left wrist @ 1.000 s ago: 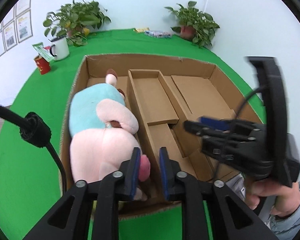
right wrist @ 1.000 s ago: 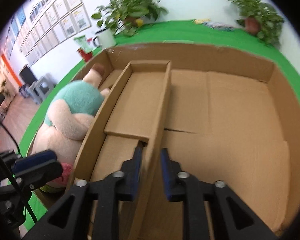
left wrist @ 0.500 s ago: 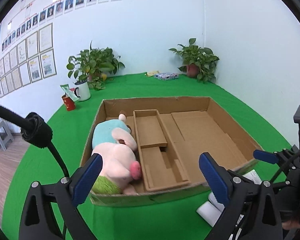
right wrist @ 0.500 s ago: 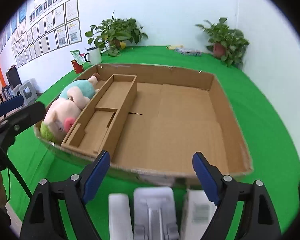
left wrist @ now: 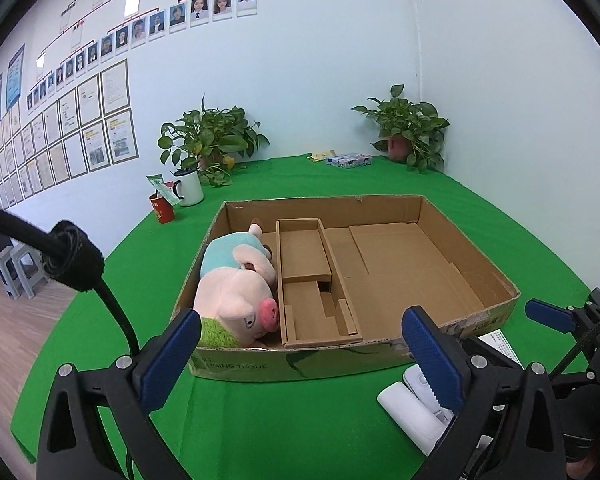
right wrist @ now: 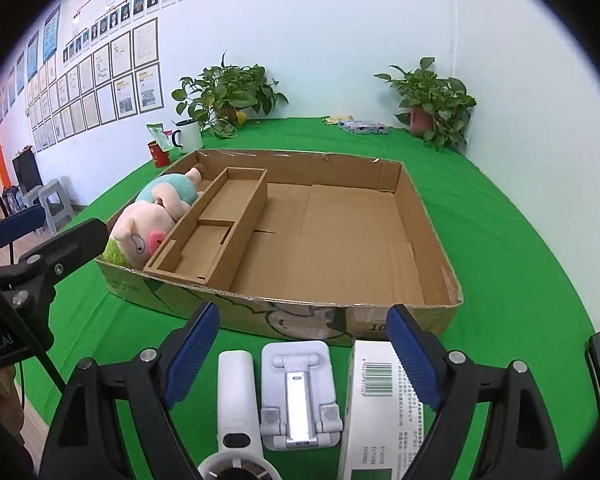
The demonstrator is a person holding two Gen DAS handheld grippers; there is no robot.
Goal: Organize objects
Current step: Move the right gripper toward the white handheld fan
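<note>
Both your grippers, left gripper point(left wrist: 302, 354) and right gripper point(right wrist: 306, 356), are spread wide and empty; just beyond lie a handheld fan point(right wrist: 236, 396), phone stand point(right wrist: 298, 390) and white carton point(right wrist: 374, 400), then the cardboard box point(right wrist: 428, 216) with the pig plush point(left wrist: 236, 292) (left compartment).

The right claw's finger point(right wrist: 412, 356) is covering part of the white barcoded box point(right wrist: 374, 408), whose lower end the frame edge is cutting off. The white handheld fan point(right wrist: 236, 400) is running off the bottom edge (head only partly showing). The left claw's finger point(left wrist: 432, 354) is masking the white items point(left wrist: 410, 410) beside the cardboard box point(left wrist: 260, 364), whose printed lettering is reading too small.
</note>
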